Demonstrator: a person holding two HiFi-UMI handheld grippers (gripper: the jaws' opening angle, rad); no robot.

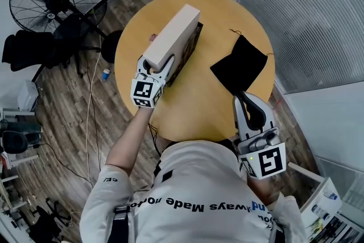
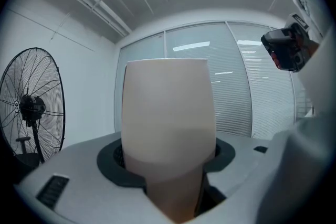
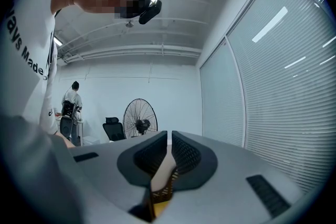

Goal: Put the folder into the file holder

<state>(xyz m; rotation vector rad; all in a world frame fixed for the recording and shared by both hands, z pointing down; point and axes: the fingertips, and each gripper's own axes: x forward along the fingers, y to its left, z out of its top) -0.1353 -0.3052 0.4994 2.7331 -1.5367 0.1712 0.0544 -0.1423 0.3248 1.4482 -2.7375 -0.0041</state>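
I've got the left gripper (image 1: 159, 62) clamped on the near end of the folder (image 1: 173, 34). In the left gripper view the beige slab fills the gap, and both pads (image 2: 107, 160) press its sides with the jaws spread wide. The folder runs away from me over the table (image 1: 199, 105), long side up. It lies right against the dark file holder (image 1: 192, 45), which shows along its right edge. I can't tell if it's partly inside the holder or just on top of it.

The right gripper (image 1: 240, 95) sits low at the near right of the table. Its tip is at the near corner of a black cloth (image 1: 239, 65) that lies flat, right of the holder. Its jaws are closed to a thin slit. In the right gripper view the ribbed pads (image 3: 152, 152) nearly meet and I see nothing pinched between them. I can't tell if the tip touches the cloth.

A fan (image 1: 54, 0) stands on the floor, far left of the table. Both grippers are well apart, with the holder and cloth between them.
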